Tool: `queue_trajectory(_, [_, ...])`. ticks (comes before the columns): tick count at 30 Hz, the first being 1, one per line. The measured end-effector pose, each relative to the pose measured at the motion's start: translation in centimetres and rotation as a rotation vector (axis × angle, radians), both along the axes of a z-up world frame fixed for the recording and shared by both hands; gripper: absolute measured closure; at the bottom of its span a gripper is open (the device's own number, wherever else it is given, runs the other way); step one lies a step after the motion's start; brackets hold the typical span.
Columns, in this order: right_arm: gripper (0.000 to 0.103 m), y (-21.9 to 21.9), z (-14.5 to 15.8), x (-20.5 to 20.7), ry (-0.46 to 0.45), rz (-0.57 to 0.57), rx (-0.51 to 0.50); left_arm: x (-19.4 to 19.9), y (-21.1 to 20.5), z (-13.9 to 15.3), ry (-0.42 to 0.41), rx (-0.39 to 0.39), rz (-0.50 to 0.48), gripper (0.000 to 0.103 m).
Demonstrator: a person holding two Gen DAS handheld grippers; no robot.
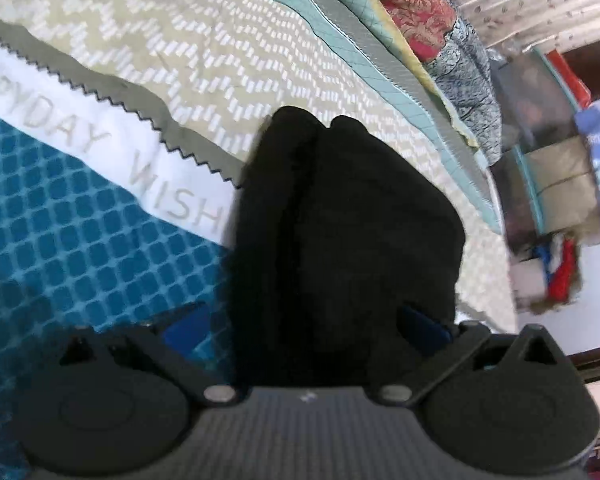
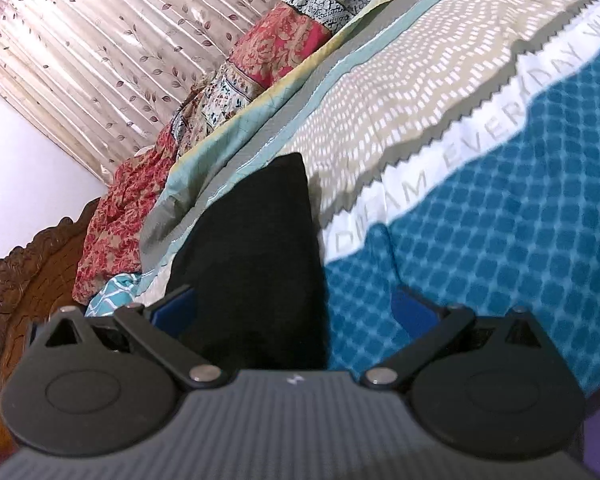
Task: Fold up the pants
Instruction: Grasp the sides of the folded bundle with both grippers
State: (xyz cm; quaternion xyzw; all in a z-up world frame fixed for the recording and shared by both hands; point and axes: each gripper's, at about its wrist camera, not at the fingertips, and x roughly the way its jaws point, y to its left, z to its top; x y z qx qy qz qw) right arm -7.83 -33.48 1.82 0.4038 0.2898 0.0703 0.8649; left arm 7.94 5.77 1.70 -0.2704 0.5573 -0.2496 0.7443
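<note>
Left wrist view, from left to right. A bedspread [image 1: 80, 248] covers the bed: a blue diamond-patterned part lies at the left, bordered by a white band [image 1: 100, 136] with grey lettering and a zigzag edge, and beyond it a beige part with white dashes. At the centre, the black pants [image 1: 340, 240] hang bunched between the two blue fingers [image 1: 188, 330] of the left gripper [image 1: 304, 328]. The fingers stand apart with the cloth filling the space between them; whether they press on the cloth cannot be told. Further right, a light green quilt [image 1: 340, 36] runs along the far edge of the bed, then a pile of patterned cloth [image 1: 420, 20], and blurred boxes [image 1: 552, 184] at the far right.

Right wrist view, from left to right. A carved wooden headboard [image 2: 32, 280] stands at the lower left, with a leaf-print curtain [image 2: 100, 40] above it. The pile of patterned cloth [image 2: 204, 120] and the green quilt [image 2: 228, 136] follow. The pants [image 2: 256, 256] rise as a dark pointed fold over the left half of the right gripper [image 2: 296, 314], touching its left finger [image 2: 176, 312]; the right finger [image 2: 414, 312] stands well apart over the blue bedspread [image 2: 520, 220]. Whether this gripper clamps the cloth cannot be told. The lettered white band [image 2: 460, 156] crosses diagonally at the right.
</note>
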Motion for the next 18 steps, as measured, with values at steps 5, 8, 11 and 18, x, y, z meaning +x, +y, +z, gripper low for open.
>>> queue_trajectory(5, [0.005,1.2,0.1,2.4,0.022,0.083,-0.085,-0.1,-1.4,-0.7,-0.034,0.056,-0.051,0.0])
queue_trajectory(8, [0.019,2.3,-0.8,3.8,0.061,0.118,-0.094,-0.7,-2.2,-0.5,-0.082,0.094,-0.087,0.001])
queue_trajectory(11, [0.025,3.9,-0.7,4.8,0.064,0.167,-0.145,-1.2,-2.5,-0.3,-0.114,0.105,-0.096,0.001])
queue_trajectory(18, [0.065,9.9,3.2,2.9,-0.09,0.228,-0.509,-2.5,-4.0,0.4,-0.188,0.209,-0.121,0.005])
